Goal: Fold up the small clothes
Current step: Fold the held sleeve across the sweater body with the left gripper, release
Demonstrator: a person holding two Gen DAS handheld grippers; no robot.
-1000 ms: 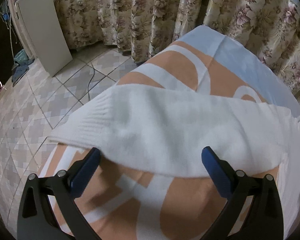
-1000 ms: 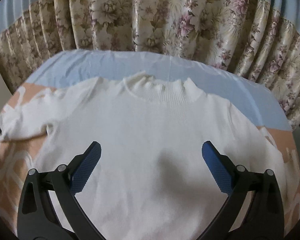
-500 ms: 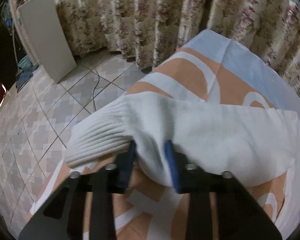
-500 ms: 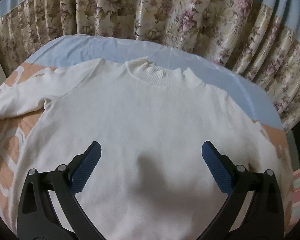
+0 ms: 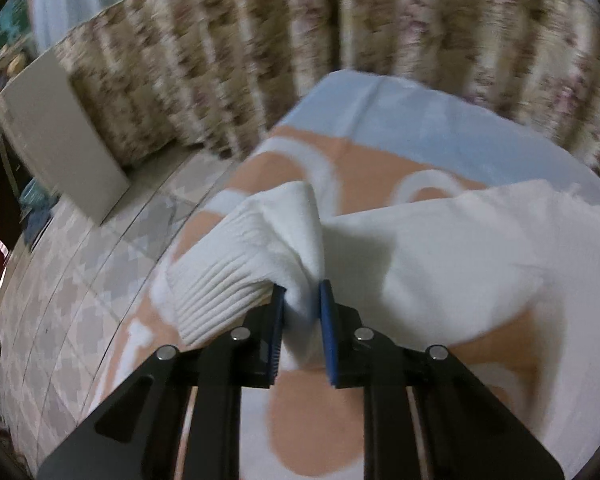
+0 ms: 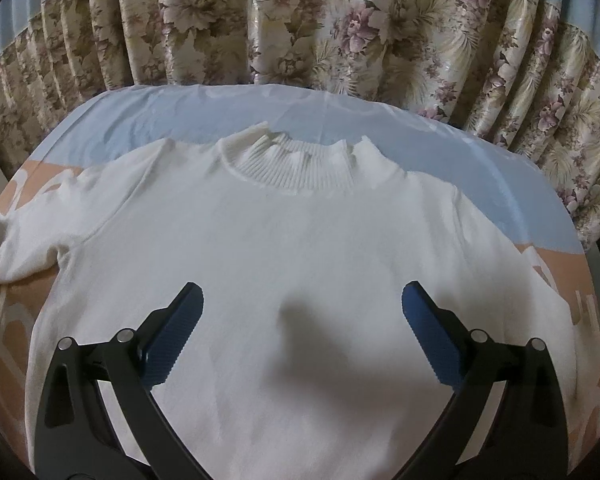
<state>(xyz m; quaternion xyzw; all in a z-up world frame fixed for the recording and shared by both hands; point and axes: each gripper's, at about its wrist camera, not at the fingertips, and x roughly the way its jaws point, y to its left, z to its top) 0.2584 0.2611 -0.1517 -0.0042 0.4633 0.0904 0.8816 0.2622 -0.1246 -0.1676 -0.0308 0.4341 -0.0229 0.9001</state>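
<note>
Left gripper (image 5: 302, 294) had just been closing, and its blue pads (image 5: 278, 320) now pinched a bunched fold of the sleeve (image 5: 260, 248) near its ribbed cuff (image 5: 216, 284). We judged the grip sat there so the sleeve could be carried inward over the sweater's body, the likely first fold. The cuff drooped off to the left of the jaws, and the pinched cloth looked raised a little off the surface (image 5: 312, 420), though blur in this view made that hard to confirm.

Our right gripper (image 6: 302, 328) stood wide, its pads (image 6: 176, 336) apart with nothing between them. It hung over the middle of the sweater (image 6: 300, 240) and did not seem to touch it; perhaps it waited to steady the cloth.

The white sweater lay flat, front up, collar (image 6: 292, 168) toward the flowered curtain (image 6: 300, 20), spread on a surface covered in orange, white and blue cloth (image 6: 140, 120). Tiled floor (image 5: 60, 280) showed beyond the surface edge.
</note>
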